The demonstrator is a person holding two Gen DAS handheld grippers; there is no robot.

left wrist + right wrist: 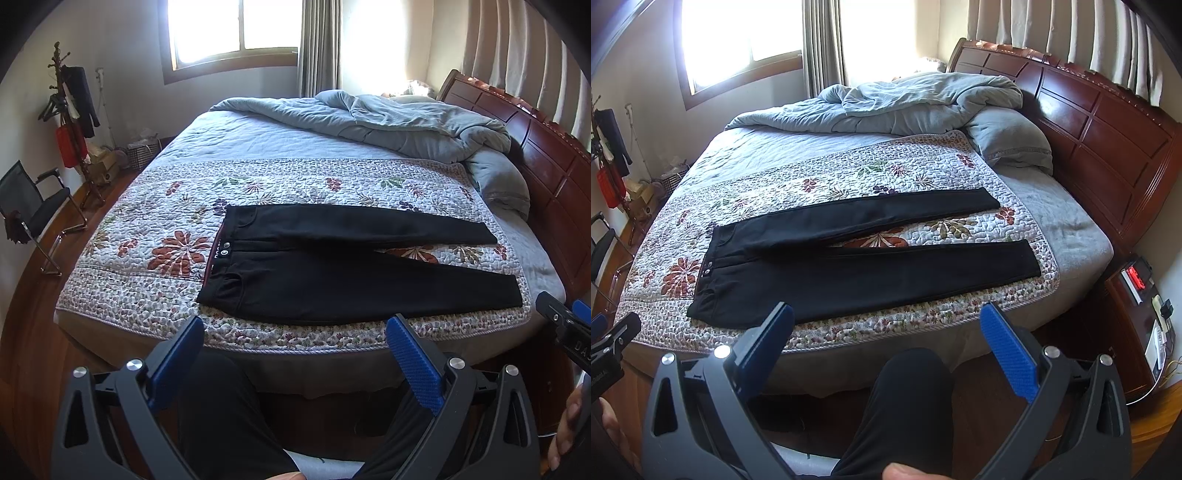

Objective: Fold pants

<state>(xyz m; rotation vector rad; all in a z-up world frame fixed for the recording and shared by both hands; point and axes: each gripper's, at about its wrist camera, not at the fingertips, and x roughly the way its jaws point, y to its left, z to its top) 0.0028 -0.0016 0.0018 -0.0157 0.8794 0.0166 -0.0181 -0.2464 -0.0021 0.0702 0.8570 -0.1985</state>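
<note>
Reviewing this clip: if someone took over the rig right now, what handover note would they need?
Left gripper: open, empty, held off the bed's near edge.
Right gripper: open, empty, likewise short of the bed.
Black pants: laid flat on the floral quilt, waistband to the left, legs spread apart toward the headboard.
Done: pants spread out only; no fold made.
Left: every fold, probably starting by bringing one leg over the other.

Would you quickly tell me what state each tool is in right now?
Left tool: open, holding nothing, short of the black pants.
Right tool: open, holding nothing, also short of the pants.
</note>
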